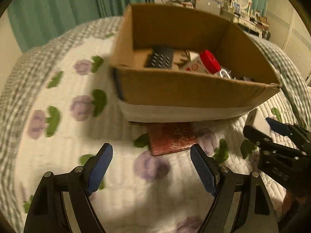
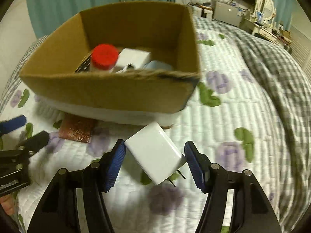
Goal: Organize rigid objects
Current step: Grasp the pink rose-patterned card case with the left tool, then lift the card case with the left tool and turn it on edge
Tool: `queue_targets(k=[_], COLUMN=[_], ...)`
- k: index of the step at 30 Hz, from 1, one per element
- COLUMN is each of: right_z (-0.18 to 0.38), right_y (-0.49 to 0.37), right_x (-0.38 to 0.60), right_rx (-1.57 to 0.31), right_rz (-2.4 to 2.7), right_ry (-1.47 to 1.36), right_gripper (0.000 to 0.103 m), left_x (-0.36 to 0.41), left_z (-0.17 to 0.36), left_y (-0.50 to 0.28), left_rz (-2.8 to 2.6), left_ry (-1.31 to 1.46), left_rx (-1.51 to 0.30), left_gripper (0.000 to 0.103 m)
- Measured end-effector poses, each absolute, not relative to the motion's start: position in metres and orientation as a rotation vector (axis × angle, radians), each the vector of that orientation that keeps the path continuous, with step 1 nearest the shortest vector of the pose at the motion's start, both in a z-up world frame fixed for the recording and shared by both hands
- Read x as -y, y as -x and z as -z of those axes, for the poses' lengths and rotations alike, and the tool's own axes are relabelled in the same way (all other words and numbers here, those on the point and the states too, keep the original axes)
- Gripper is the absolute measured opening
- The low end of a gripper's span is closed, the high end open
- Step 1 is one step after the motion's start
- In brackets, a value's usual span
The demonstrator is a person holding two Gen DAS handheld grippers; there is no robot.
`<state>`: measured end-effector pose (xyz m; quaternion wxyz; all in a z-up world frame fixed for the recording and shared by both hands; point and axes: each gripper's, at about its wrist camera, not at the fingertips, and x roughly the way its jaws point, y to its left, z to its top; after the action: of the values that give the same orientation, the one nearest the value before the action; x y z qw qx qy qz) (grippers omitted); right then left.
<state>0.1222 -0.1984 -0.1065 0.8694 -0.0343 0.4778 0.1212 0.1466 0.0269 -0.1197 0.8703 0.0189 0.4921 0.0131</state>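
Left wrist view: the left claw point(image 1: 151, 167) hangs wide open and empty over a bed point(image 1: 64, 116) covered by a white quilt printed with purple flowers and green leaves, bordered in grey check. Ahead stands an open cardboard box point(image 1: 175, 91) holding a red-capped bottle point(image 1: 206, 62) and a dark keypad device point(image 1: 161, 59). A reddish-brown flat piece point(image 1: 171, 138) lies on the quilt, partly under the box's near edge. Teal curtains point(image 1: 58, 9) and a cluttered dresser point(image 1: 248, 19) fill the background.

Right wrist view: the right claw point(image 2: 154, 155) stands open around a white plug adapter point(image 2: 155, 153), which rests tilted on the quilt just before the box point(image 2: 116, 93), prongs toward the camera; its corners sit at or very near the blue pads point(image 2: 116, 159), contact uncertain
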Motion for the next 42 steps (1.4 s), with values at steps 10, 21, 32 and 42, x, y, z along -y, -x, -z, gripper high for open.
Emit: queue_targets(k=[10, 21, 32, 42], right_z=[0.118, 0.116, 0.088, 0.057], right_y=[-0.141, -0.131, -0.1, -0.079], right_x=[0.209, 0.204, 0.201, 0.194], right_rx=[-1.04, -1.049, -1.004, -0.96], right_rz=[-0.229, -0.243, -0.263, -0.298], right_ry=[0.016, 0.016, 0.046, 0.077], right_gripper=[0.063, 0.063, 0.063, 0.063], left_x=[-0.006, 0.001, -0.004, -0.025], left_z=[0.162, 0.162, 0.144, 0.113], left_y=[-0.191, -0.189, -0.13, -0.079], left_rz=[-0.022, -0.023, 0.033, 0.035], left_ry=[-0.036, -0.054, -0.077, -0.058], left_rx=[-1.163, -1.136, -1.156, -1.091], left_gripper=[0.085, 0.072, 0.071, 0.069])
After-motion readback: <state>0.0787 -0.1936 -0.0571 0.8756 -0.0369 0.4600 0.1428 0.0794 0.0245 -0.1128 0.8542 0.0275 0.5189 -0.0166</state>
